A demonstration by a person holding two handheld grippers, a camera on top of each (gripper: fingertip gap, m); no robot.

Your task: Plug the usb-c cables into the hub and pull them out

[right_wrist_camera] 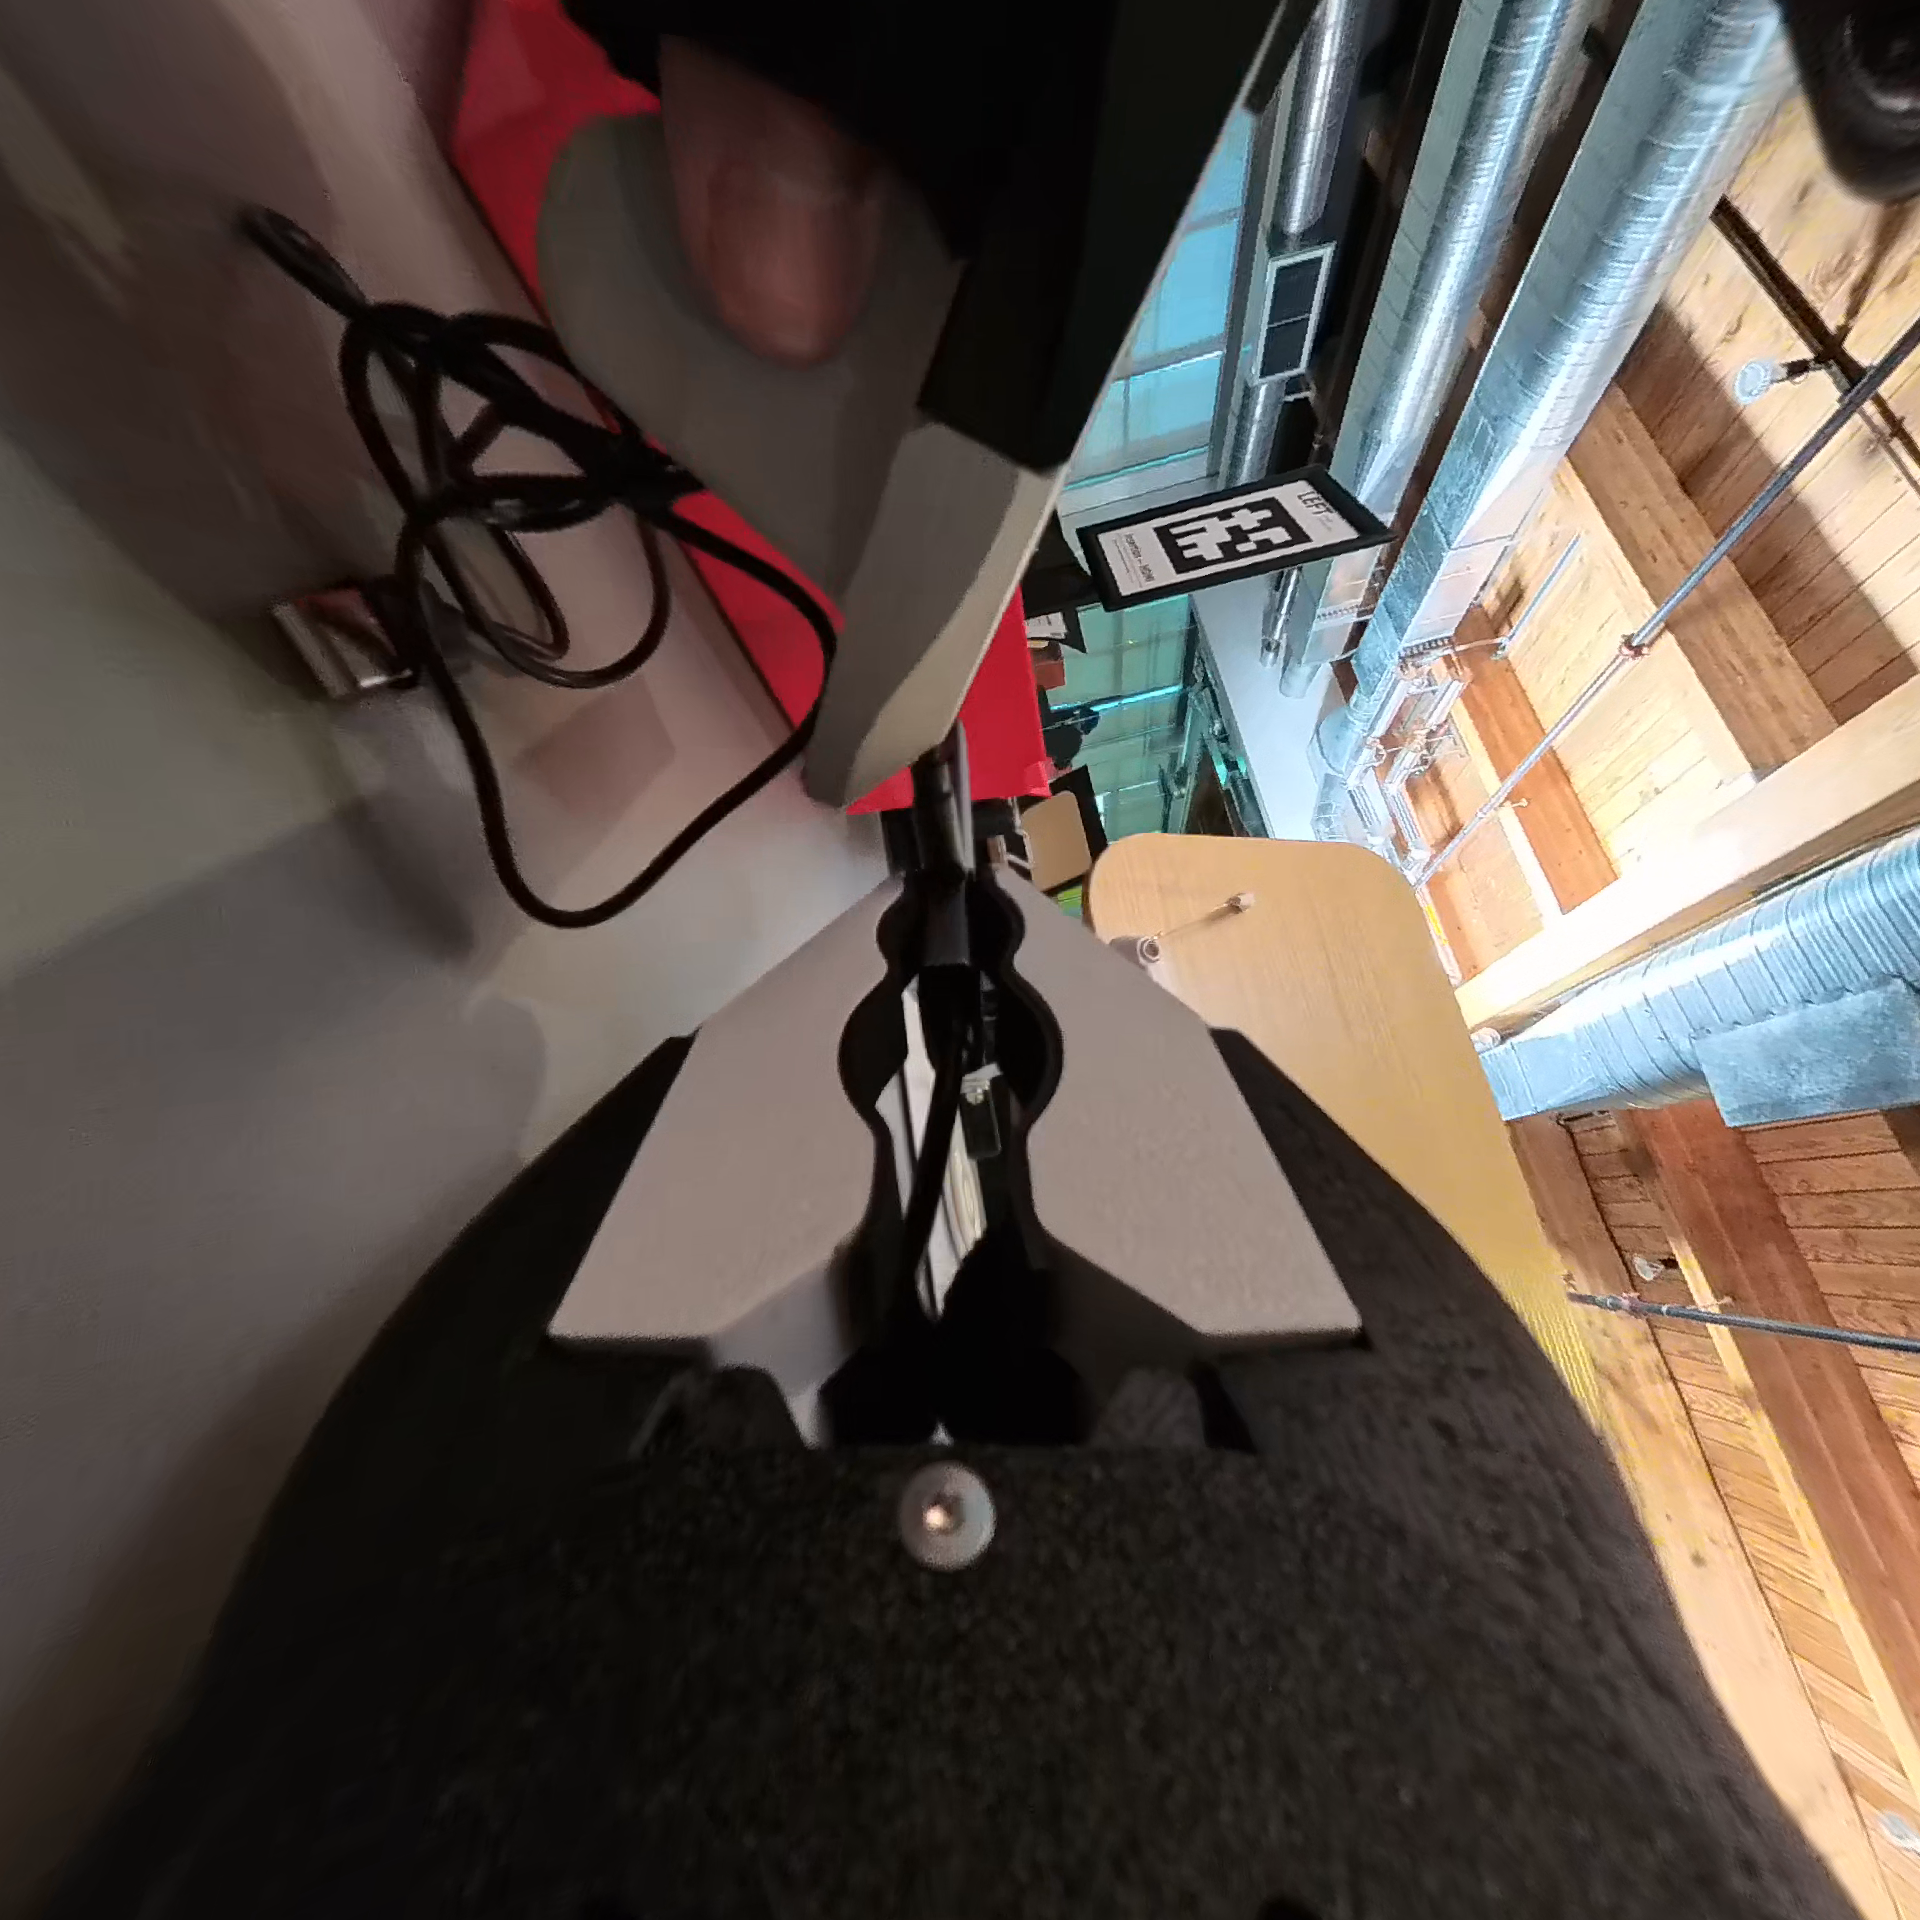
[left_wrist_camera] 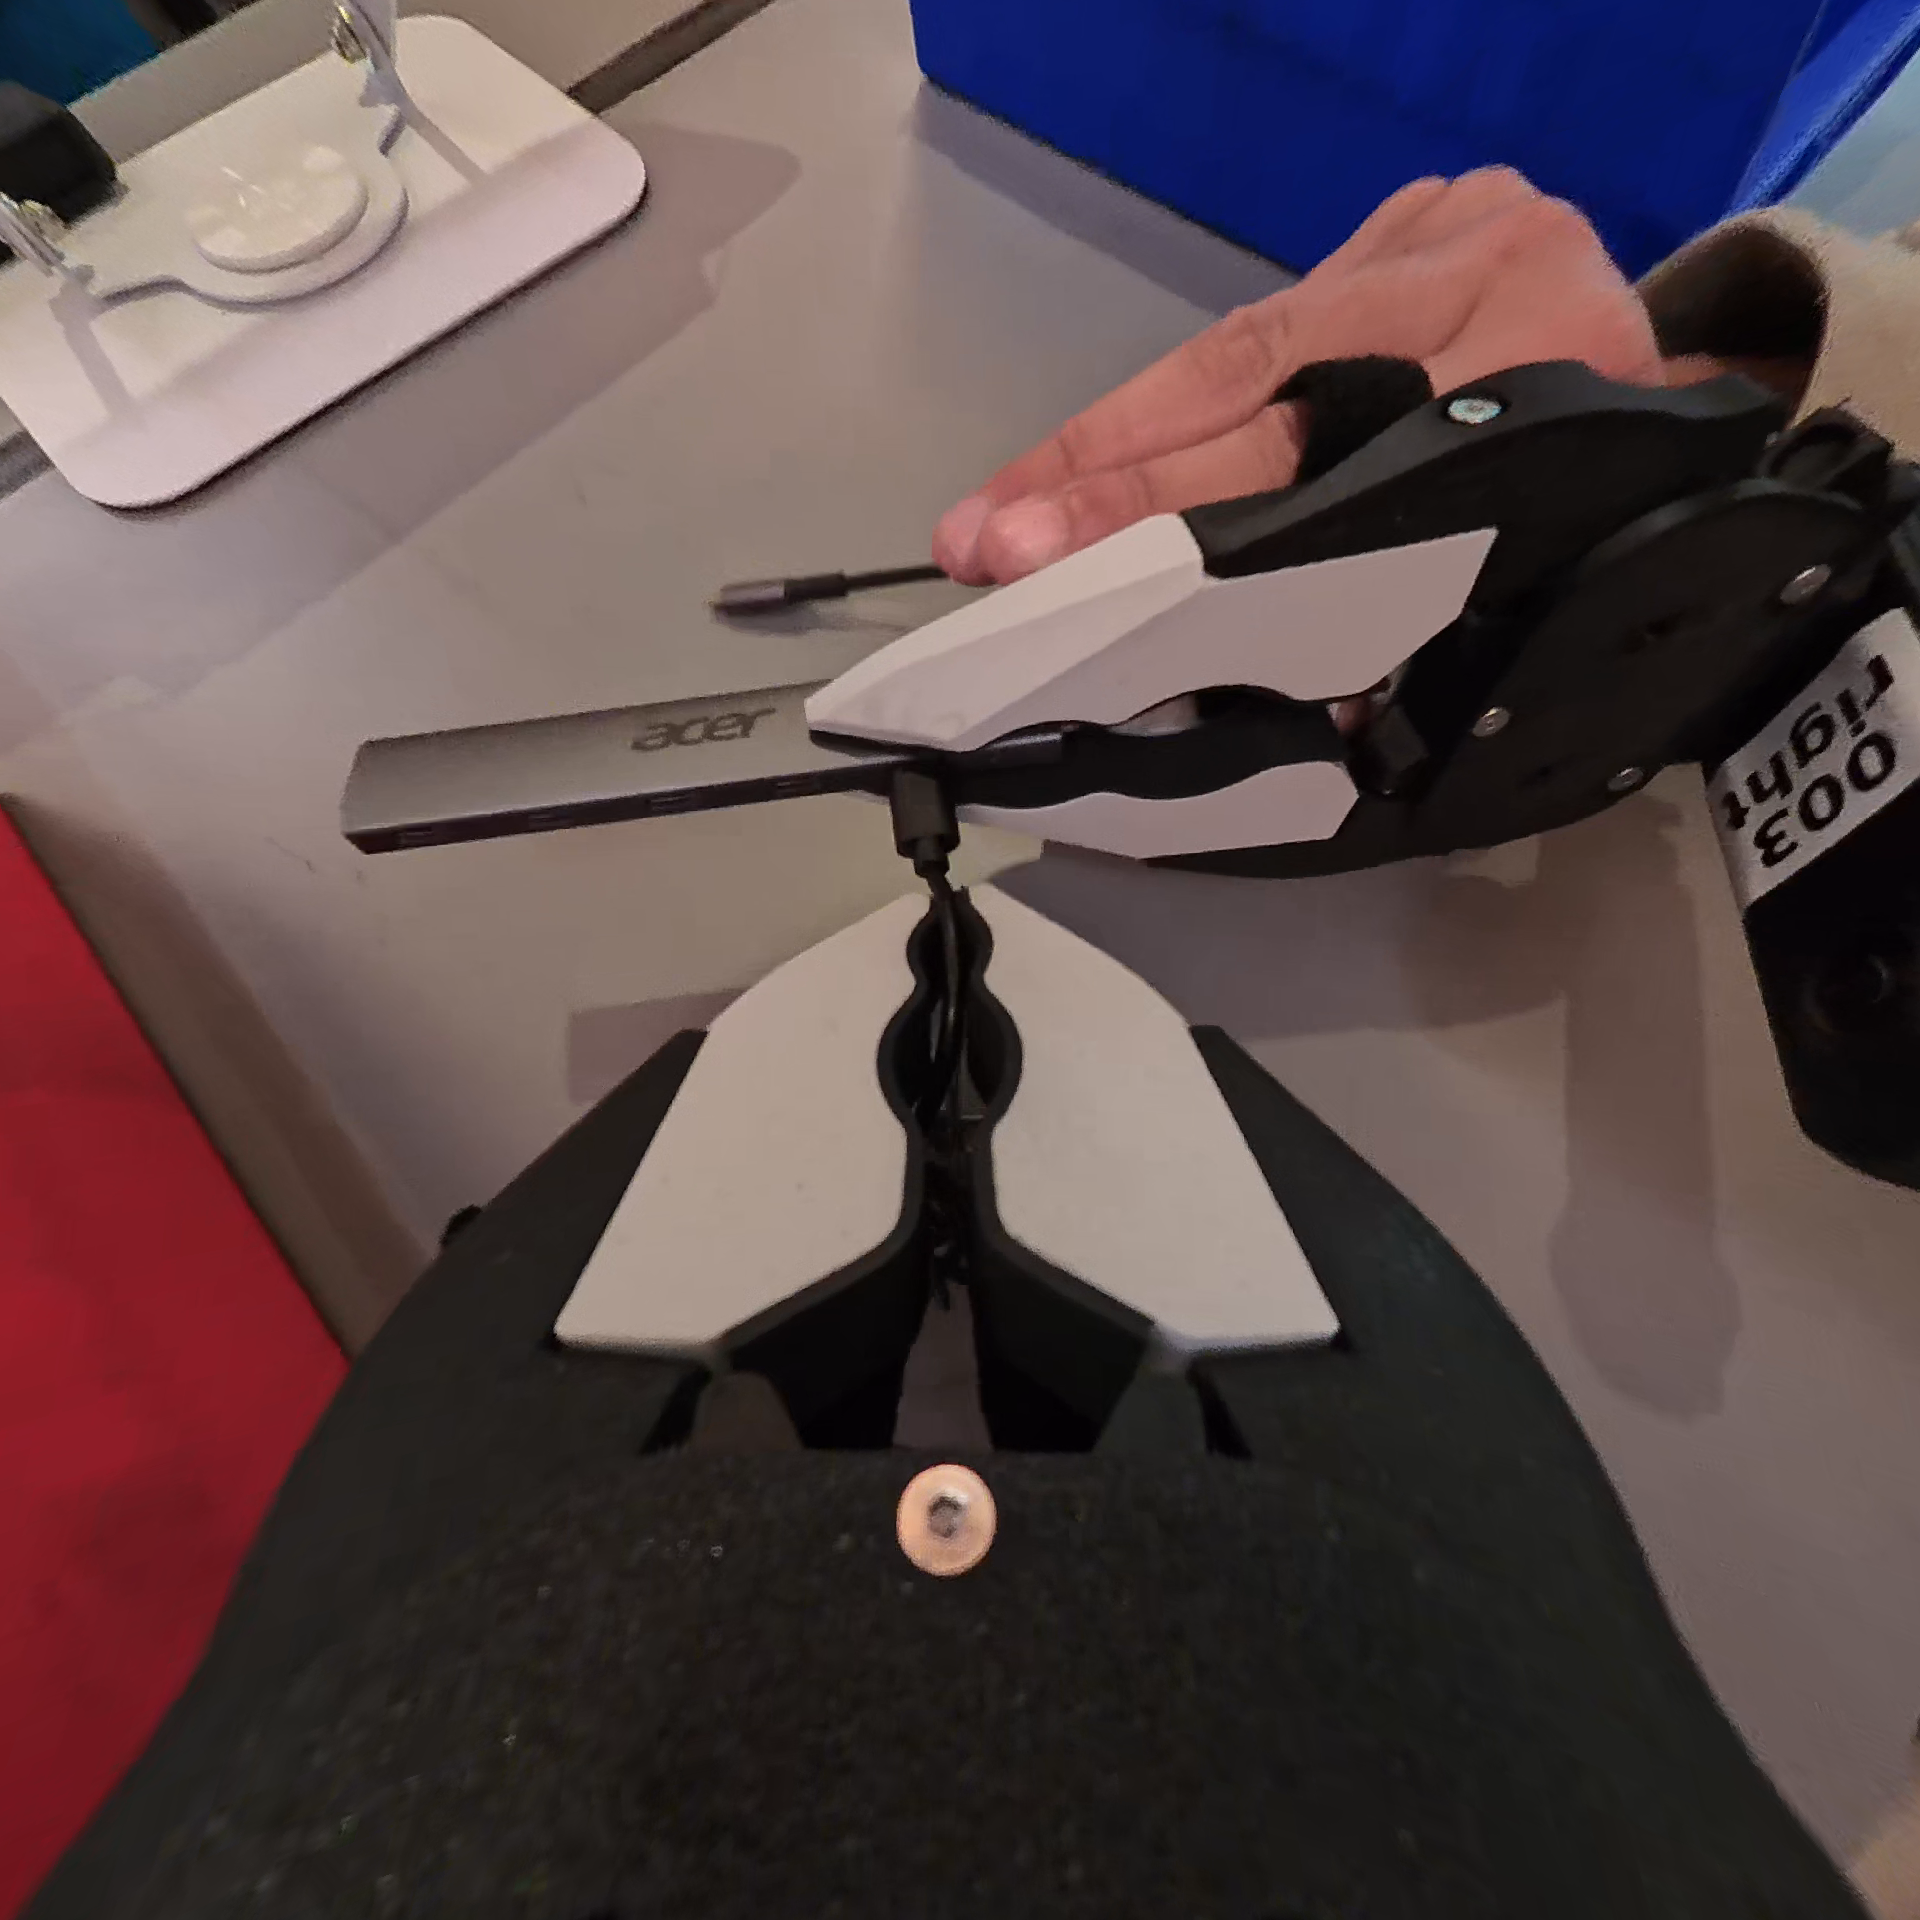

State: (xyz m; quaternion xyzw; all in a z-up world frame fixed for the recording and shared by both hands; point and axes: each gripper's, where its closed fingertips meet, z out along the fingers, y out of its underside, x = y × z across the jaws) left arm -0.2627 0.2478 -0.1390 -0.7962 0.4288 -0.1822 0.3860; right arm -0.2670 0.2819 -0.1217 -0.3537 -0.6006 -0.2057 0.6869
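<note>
Right gripper clamped on one end of the flat grey metal hub, held off the grey tabletop. Left gripper pinched shut on the thin black usb-c cable, plug seated in the hub's side. Second grey-tipped cable lies loose mid-tabletop (behind the hub).

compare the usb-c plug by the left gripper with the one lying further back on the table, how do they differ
The near usb-c plug sits in the hub side, its black cable pinched by the left gripper; the far usb-c plug lies loose on the table, in no port. The near one is black and points at the hub; the far one looks grey and lies flat. Both end thin black cables.
</note>
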